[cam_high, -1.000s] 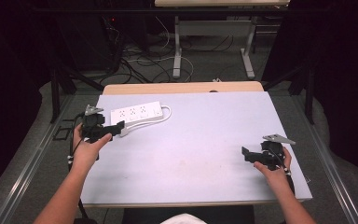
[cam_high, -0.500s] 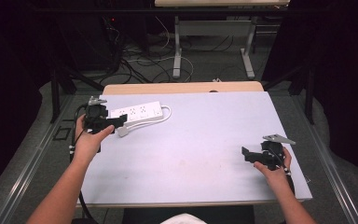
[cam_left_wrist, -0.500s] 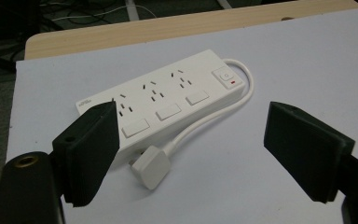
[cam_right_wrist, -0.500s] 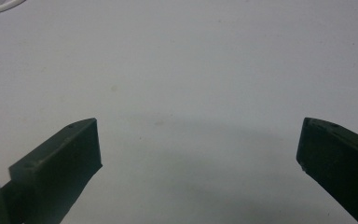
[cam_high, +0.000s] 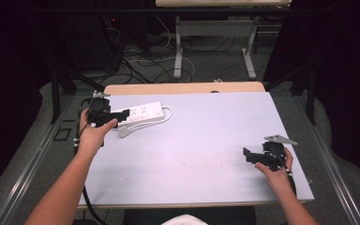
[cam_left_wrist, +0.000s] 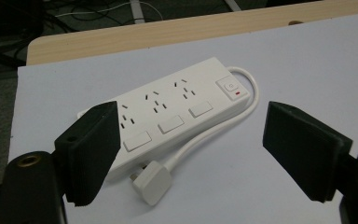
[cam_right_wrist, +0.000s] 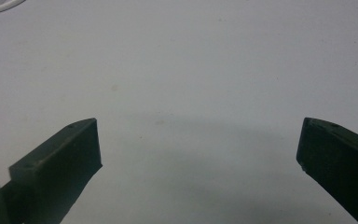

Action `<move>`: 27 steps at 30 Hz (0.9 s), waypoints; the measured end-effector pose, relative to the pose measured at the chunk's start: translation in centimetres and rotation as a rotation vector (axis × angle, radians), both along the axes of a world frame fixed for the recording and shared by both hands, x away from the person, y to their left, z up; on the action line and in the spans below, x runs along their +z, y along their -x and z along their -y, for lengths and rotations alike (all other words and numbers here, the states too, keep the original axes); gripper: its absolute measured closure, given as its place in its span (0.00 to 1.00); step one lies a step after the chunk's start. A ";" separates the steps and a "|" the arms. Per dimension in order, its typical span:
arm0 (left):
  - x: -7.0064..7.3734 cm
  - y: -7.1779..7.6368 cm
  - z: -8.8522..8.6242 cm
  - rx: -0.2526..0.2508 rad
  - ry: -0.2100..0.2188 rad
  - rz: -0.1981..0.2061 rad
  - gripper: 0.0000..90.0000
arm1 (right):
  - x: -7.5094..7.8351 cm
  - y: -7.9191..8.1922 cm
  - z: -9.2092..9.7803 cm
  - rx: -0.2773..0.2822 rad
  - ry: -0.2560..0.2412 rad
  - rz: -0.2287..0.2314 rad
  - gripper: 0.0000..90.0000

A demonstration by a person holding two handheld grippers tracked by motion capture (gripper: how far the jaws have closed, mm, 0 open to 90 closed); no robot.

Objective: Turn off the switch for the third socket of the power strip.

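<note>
The left gripper (cam_high: 122, 114), jaws spread wide, hovers at the near end of the white plastic power strip (cam_left_wrist: 175, 112) (far-left on the table); the right gripper (cam_high: 248, 154) rests released, well apart.

The desk (cam_high: 201, 154) is carrying a pale grey-blue sheet over most of its top, leaving a strip of light wood showing along the far edge. A white power strip (cam_high: 143, 112) is lying flat on the sheet near the far left corner, its white cord (cam_high: 166, 115) looping round its right end and running back along the near side to a white plug (cam_high: 123, 131) resting just beside it.
</note>
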State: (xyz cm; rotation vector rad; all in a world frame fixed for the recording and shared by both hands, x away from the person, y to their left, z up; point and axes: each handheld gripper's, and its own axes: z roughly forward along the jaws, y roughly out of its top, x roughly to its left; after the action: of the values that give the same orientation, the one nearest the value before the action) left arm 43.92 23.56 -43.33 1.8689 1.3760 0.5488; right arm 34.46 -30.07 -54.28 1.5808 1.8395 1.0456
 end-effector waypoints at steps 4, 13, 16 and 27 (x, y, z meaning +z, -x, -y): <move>0.1 -0.6 0.1 0.014 0.016 -0.005 0.22 | 0.0 0.0 0.1 0.002 0.001 0.002 0.00; 0.5 -1.9 0.3 0.026 0.004 -0.037 0.23 | 0.0 0.0 0.0 0.001 -0.007 -0.004 0.00; 0.4 -2.4 0.5 0.032 -0.008 -0.048 0.24 | 0.0 0.0 0.1 0.005 -0.003 -0.002 0.00; 0.2 -3.9 0.3 0.058 0.028 -0.102 0.32 | 0.0 0.0 0.0 0.003 -0.009 -0.005 0.00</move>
State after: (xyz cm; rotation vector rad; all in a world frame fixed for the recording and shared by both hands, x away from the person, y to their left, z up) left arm 47.81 23.22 -43.10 1.8611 1.5005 0.4662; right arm 34.49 -30.09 -54.32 1.5873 1.8443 1.0531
